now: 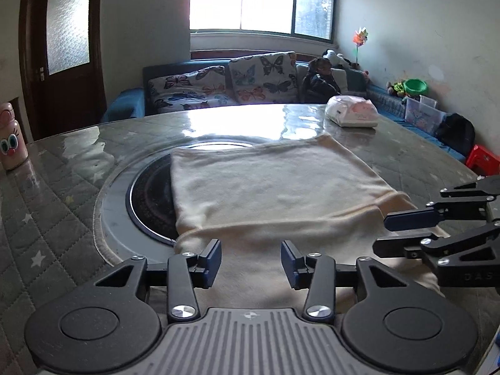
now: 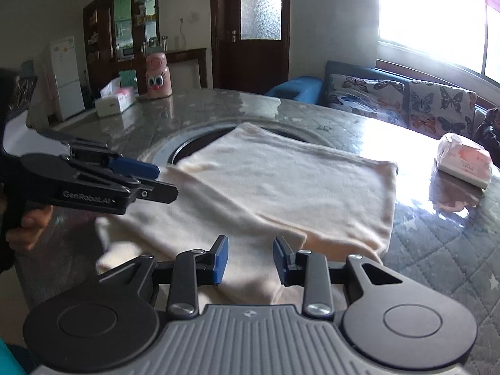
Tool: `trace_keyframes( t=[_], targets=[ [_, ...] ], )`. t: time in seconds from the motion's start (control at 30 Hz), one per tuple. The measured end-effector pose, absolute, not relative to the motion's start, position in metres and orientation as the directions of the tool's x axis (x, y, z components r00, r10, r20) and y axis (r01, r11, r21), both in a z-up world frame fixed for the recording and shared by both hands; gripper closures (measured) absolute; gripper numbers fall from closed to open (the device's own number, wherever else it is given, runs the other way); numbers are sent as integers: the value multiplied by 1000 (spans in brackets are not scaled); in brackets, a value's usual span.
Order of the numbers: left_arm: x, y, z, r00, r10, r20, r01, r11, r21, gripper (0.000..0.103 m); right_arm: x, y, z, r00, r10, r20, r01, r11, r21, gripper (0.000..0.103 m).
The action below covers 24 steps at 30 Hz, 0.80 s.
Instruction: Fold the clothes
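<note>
Left gripper (image 1: 250,261) down low at the near edge of the cloth, jaws apart, nothing between the blue pads (image 1: 212,259), only cloth under them. Right gripper (image 2: 250,261) the same: jaws apart, not pinching, hanging just over the near fold. Seen from the left wrist, right gripper off to the side, tips over the cloth's right corner. Seen from the right wrist, left gripper to the left, held by a hand (image 2: 26,229) on its dark grip.

Cream cloth (image 1: 275,193) folded flat on the table (image 1: 56,187), one layer lying over another, soft and a bit fuzzy. Far part of the cloth over a dark round plate (image 1: 147,200) set in the middle of the table, half covering it. Table top grey, quilted, with small white stars under a shiny clear sheet.

Pack of tissues (image 1: 351,112) at the far right of the table, well apart from the cloth. Pink bottle with a cartoon face (image 1: 11,137) at the far left corner. Another tissue box (image 2: 114,100) near that bottle in the right wrist view. Behind the table, a blue sofa with butterfly cushions (image 1: 218,84) under a bright window (image 1: 259,0). Dark wooden door (image 1: 62,47) to the left.
</note>
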<state>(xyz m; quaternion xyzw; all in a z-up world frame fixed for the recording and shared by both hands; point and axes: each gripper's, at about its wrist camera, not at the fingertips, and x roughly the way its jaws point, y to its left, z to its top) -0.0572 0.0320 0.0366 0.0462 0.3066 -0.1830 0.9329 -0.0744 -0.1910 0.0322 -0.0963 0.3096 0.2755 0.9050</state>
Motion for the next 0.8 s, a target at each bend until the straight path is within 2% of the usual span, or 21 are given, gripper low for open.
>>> trace_keyframes(
  t=[0.23,0.33,0.53,0.6,0.8],
  targets=[
    [-76,23,24,760,-268,-592,372,926,59,49,-84,-196,27,664,426,-615,-548,837,-12,71],
    [-81,24,26,763,-271,-587,370,927,53,47,-90,-198,31,672,432,-601,-547,837,-10,64],
    [-86,29,23,767,-247,-592,341,939,51,39,-92,-198,24,666,432,-608,-546,838,-2,60],
    [-89,31,24,775,-236,-586,328,943,55,33,-93,-198,26,670,429,-606,-545,839,-8,56],
    [-94,42,24,792,-196,-579,279,959,57,27,-95,-193,31,675,442,-591,-557,831,-15,48]
  ],
)
